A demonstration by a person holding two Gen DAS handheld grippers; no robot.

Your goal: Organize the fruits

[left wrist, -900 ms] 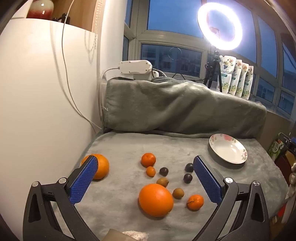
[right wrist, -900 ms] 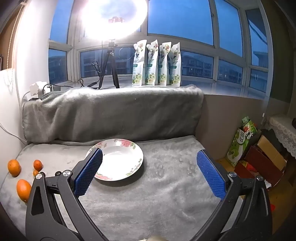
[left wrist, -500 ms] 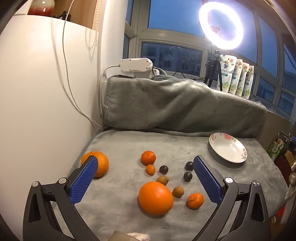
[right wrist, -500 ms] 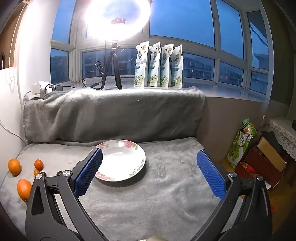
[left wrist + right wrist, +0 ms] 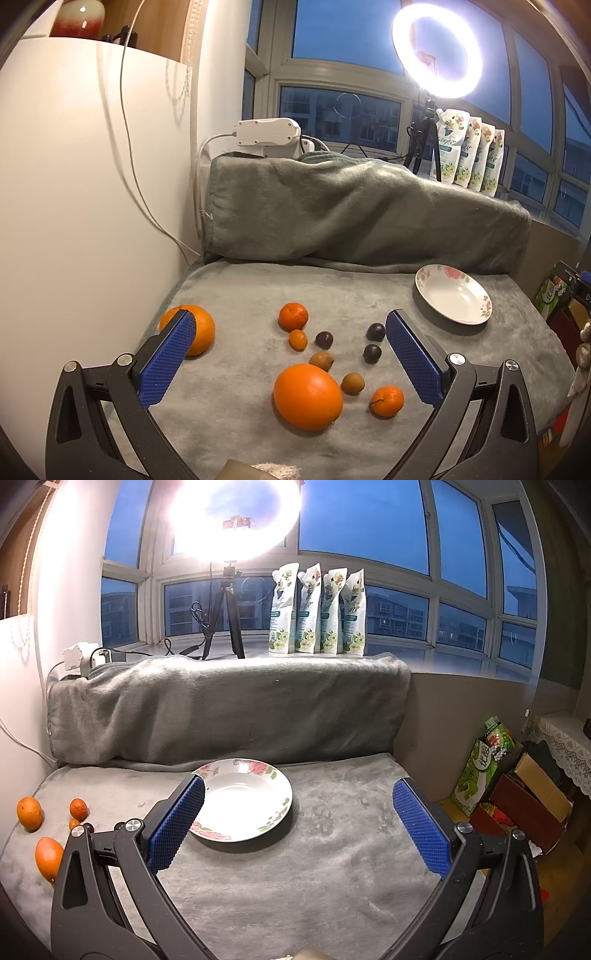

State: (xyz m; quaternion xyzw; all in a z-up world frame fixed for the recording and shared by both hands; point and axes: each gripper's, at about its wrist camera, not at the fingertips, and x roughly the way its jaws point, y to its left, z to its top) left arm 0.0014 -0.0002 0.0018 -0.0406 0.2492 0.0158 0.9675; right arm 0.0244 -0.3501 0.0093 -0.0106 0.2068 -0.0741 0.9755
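Fruit lies scattered on a grey blanket (image 5: 240,295). In the left wrist view a large orange (image 5: 307,396) sits nearest, a second large orange (image 5: 201,328) partly behind the left finger, and between them small mandarins (image 5: 293,316), dark plums (image 5: 375,331) and brown kiwis (image 5: 352,383). A white floral plate (image 5: 453,299) lies empty at the far right. My left gripper (image 5: 288,363) hangs open above the fruit, holding nothing. My right gripper (image 5: 295,823) hovers open in front of the plate (image 5: 243,797), also with nothing between its pads; oranges (image 5: 29,812) show at its far left.
A white cabinet wall (image 5: 74,221) with a hanging cable bounds the left side. A blanket-covered ledge (image 5: 221,709) rises behind, bearing a ring light on a tripod (image 5: 231,602) and several pouches (image 5: 317,613). Boxes and bags (image 5: 517,786) stand on the floor past the right edge.
Both views have tilted slightly, so fruit and plate sit a little higher and farther in the frames. Both grippers stay wide open and nothing on the blanket has moved.
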